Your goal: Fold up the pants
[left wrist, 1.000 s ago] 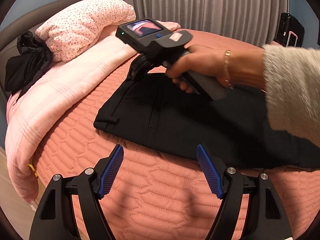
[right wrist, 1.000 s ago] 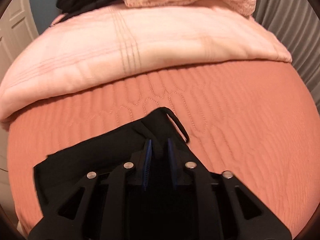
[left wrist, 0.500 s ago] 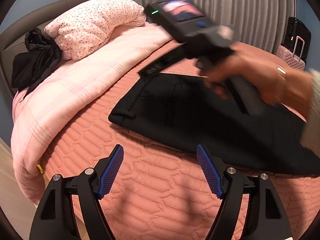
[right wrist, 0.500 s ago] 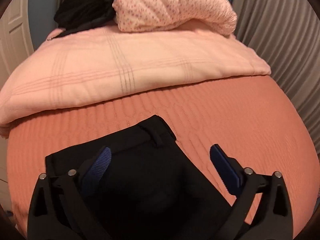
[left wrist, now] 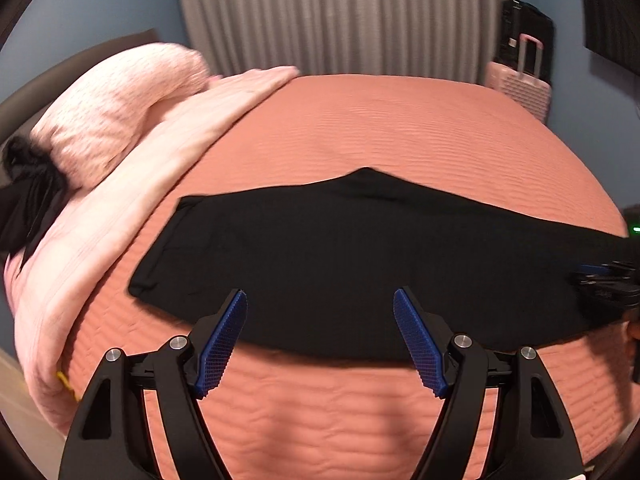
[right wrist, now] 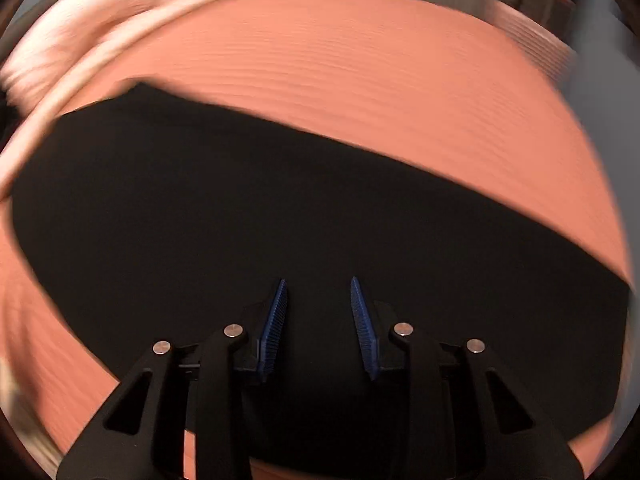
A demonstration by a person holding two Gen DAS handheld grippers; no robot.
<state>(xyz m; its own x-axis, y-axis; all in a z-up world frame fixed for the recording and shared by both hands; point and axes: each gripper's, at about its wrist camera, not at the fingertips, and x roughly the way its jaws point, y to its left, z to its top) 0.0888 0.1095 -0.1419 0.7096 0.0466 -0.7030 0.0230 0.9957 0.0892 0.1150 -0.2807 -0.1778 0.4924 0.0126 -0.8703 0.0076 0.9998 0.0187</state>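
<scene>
The black pants [left wrist: 340, 252] lie flat across the salmon quilted bed [left wrist: 400, 120], waistband to the left. My left gripper [left wrist: 320, 320] is open and empty, hovering at the pants' near edge. My right gripper [right wrist: 318, 308] is over the pants [right wrist: 280, 208], its jaws partly open with nothing between them; the right wrist view is blurred. The right gripper also shows at the far right edge of the left wrist view [left wrist: 604, 280], over the leg end of the pants.
A pink blanket [left wrist: 120, 208] and a floral pink pillow [left wrist: 112, 108] lie at the bed's left, with a black garment [left wrist: 24, 200] beside them. A pink suitcase [left wrist: 520, 84] stands by the grey curtain [left wrist: 340, 16] behind the bed.
My right gripper let go of the waistband corner, opened, then swung right to the leg end and narrowed its jaws. My left gripper moved closer to the pants' near edge.
</scene>
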